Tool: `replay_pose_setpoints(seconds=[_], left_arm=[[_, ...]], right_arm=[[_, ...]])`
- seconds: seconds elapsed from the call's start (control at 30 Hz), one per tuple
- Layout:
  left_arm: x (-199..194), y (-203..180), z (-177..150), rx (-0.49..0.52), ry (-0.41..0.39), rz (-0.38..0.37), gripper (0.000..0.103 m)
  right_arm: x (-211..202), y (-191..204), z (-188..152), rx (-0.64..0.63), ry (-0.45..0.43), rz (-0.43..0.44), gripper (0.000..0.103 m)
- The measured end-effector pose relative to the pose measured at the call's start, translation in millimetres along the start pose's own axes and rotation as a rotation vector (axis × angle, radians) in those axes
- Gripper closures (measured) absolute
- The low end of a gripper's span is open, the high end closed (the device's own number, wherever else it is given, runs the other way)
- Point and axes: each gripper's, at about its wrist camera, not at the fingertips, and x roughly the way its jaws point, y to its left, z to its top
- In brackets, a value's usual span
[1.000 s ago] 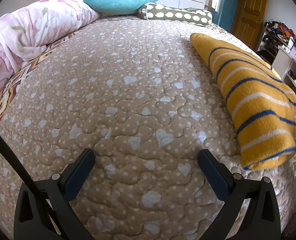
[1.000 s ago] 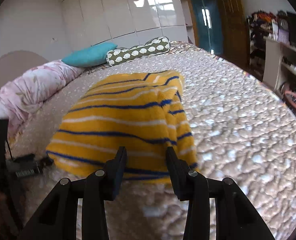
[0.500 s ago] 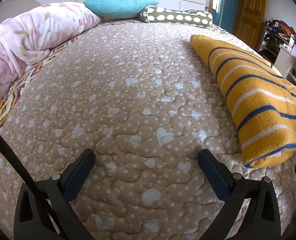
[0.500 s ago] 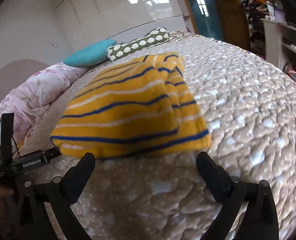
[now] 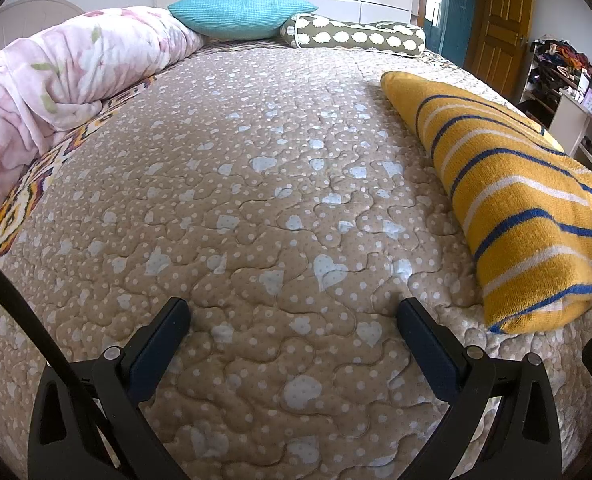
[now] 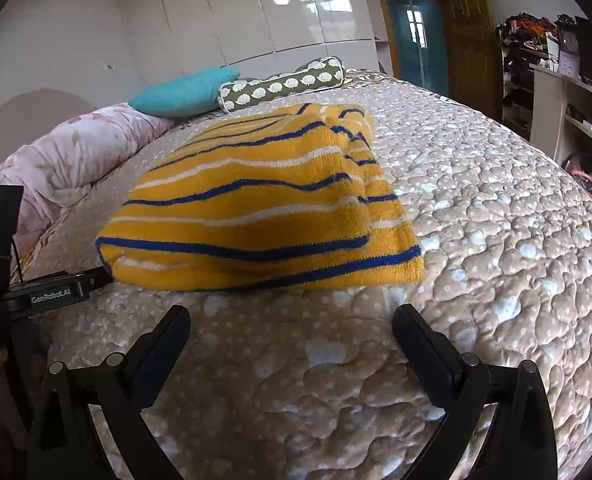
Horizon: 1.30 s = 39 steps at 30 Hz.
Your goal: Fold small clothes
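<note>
Item: folded yellow sweater (image 6: 256, 208) with blue and white stripes, lying flat on the beige quilted bed (image 5: 256, 200). Long axis runs from the near edge of the bed toward the pillows; stripes cross it.

Right gripper (image 6: 292, 320): just short of the sweater's near hem, jaws just opened wide, nothing between them.

Left gripper (image 5: 292, 312): beside the sweater over bare quilt, jaws spread, empty.

Far end: teal pillow (image 5: 240, 14), patterned bolster (image 5: 355, 36), pink floral duvet (image 5: 68, 68).
</note>
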Motion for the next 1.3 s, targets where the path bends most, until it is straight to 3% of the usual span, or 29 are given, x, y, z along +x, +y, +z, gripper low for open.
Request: replay_pose_setpoints(seconds=[0.53,0.77,0.83,0.93,1.07,1.1,1.2,1.3], left_arm=[[-1.5,0.7,0.2,-0.004,0.003,-0.003,0.000],[-1.0,1.1,0.0,-0.004,0.002,-0.004,0.000],[-0.9,1.3,-0.1,-0.004,0.001,-0.003,0.000],[-0.9,1.6,-0.2,-0.004,0.001,-0.004,0.000],[-1.0,1.9,-0.4,-0.005,0.001,-0.005,0.000],[-1.2,1.6,-0.2,-0.005,0.000,-0.006,0.000],[-1.2,2.1,-0.5,-0.005,0.001,-0.005,0.000],[-1.3,2.3,-0.4,-0.005,0.001,-0.006,0.000]], right_arm=[[8.6,17.9,-4.1,-0.109,0.029,-0.129,0.001],[6.2,20.2,-1.8,-0.112,0.046,-0.129,0.000],[0.4,23.3,3.3,-0.130,0.063,-0.085,0.001],[-17.8,28.9,18.9,-0.141,0.019,-0.011,0.009],[-26.3,37.3,58.0,-0.175,-0.055,-0.002,0.049],[-22.4,38.9,68.6,-0.180,-0.058,-0.002,0.054],[1.1,34.3,91.9,-0.166,-0.059,-0.010,0.054],[56.5,22.3,96.9,-0.146,0.117,-0.033,0.054]])
